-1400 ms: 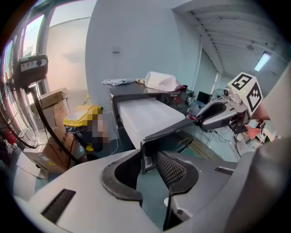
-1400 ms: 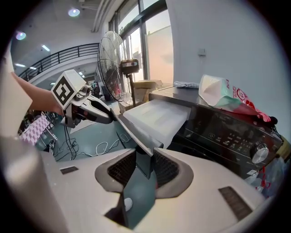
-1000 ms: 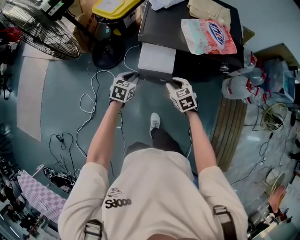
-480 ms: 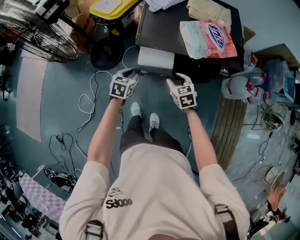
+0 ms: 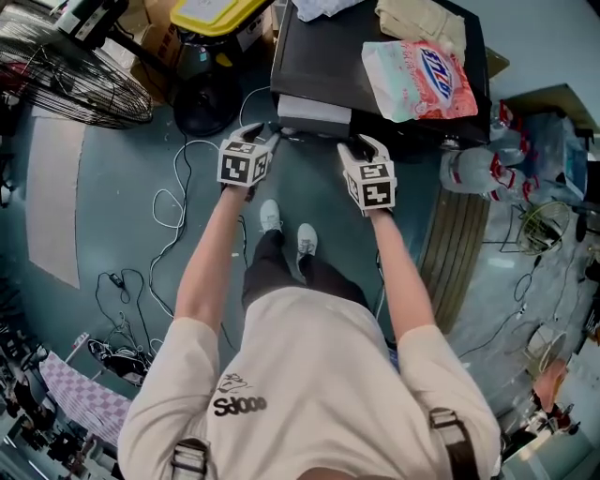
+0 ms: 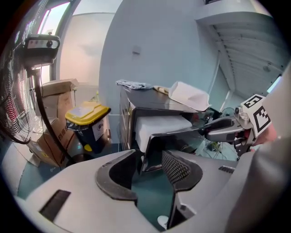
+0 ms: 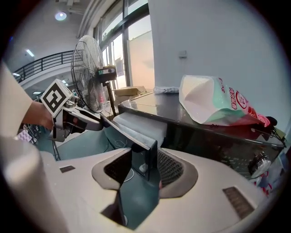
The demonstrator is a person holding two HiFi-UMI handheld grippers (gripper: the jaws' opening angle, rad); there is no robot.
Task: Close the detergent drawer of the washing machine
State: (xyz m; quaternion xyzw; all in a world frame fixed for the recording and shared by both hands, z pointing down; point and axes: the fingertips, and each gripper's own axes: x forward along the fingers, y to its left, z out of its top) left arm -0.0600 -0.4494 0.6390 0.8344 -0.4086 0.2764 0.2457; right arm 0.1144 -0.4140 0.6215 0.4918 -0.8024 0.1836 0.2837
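Note:
The dark washing machine (image 5: 328,61) stands at the top of the head view. Its detergent drawer (image 5: 314,109), white with a dark front panel, sticks out only a little. My left gripper (image 5: 269,139) is at the panel's left corner and my right gripper (image 5: 350,145) at its right corner. Both pairs of jaws have just been opening. In the left gripper view the panel's corner (image 6: 154,148) lies between the open jaws of the left gripper (image 6: 152,166), unpressed. In the right gripper view the panel's edge (image 7: 152,154) stands between the spread jaws of the right gripper (image 7: 143,170).
A detergent bag (image 5: 417,67) and cloths (image 5: 417,19) lie on the machine. A standing fan (image 5: 75,66) and a yellow-lidded bin (image 5: 220,14) are at the left, bottles (image 5: 478,169) at the right. Cables (image 5: 178,206) trail over the floor by the person's feet (image 5: 286,230).
The drawer has slid into the machine and shows less white. Both grippers moved with it towards the machine. The person's other foot has stepped forward.

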